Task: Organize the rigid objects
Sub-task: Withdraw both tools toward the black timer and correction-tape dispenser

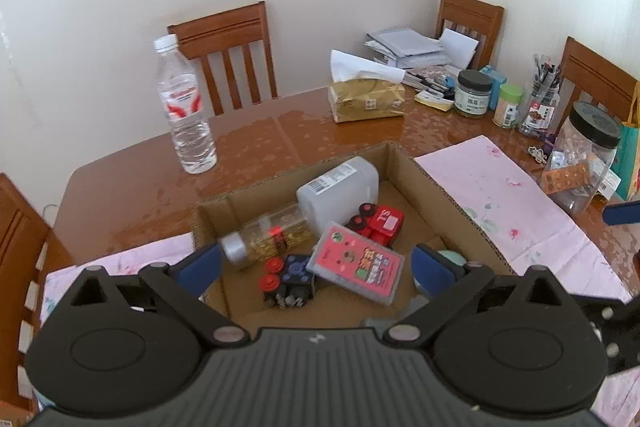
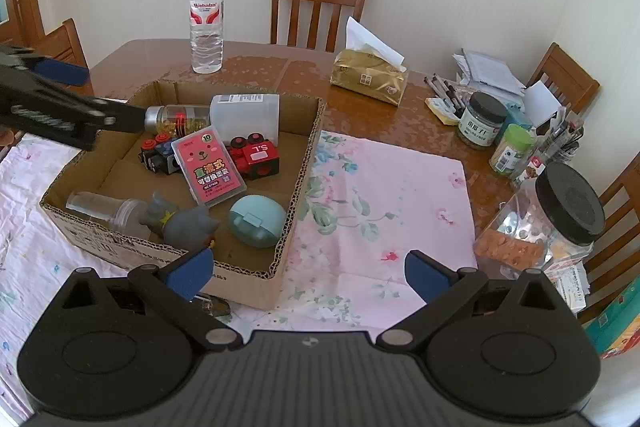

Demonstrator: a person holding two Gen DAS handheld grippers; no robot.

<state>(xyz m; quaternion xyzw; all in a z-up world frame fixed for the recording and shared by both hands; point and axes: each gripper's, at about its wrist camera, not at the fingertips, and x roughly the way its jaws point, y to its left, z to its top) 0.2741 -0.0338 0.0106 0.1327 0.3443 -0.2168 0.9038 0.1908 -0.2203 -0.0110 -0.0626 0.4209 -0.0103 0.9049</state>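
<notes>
While both grippers hang over it, the cardboard box [image 2: 304,163] sits on a pink floral cloth [image 2: 380,211] on the wooden table [image 2: 256,67] & serves as the ref for everything else. Left gripper [image 1: 316,263] is above the box's near-left part, jaws spread wide, nothing between the pads; seen from the right wrist it reaches in over the box's left wall. Right gripper [image 2: 308,273] hovers just outside the box's near-right corner, over the cloth, jaws also spread, nothing pinched. Inside the box: a small glass bottle w/ silver cap [image 2: 176,119] lying along the far wall, a white plastic container [image 2: 246,115] on its side next to it, a red toy train [image 2: 256,155] & a black toy w/ red knobs [image 2: 158,157] mid-box, a pink card case [image 2: 208,167] leaning across them, a teal oval case [image 2: 256,221] near the front-right wall, a grey toy figure [image 2: 180,223] & a clear lidded cup [image 2: 108,211] at the front-left. Beyond the box's far-left corner stands a water bottle [image 2: 206,19], upright; beyond its far-right corner, a gold tissue pack [image 2: 368,75]. Well right of the box, jars & pens crowd the table edge, incl. a big clear jar w/ black lid [image 2: 560,223].
</notes>
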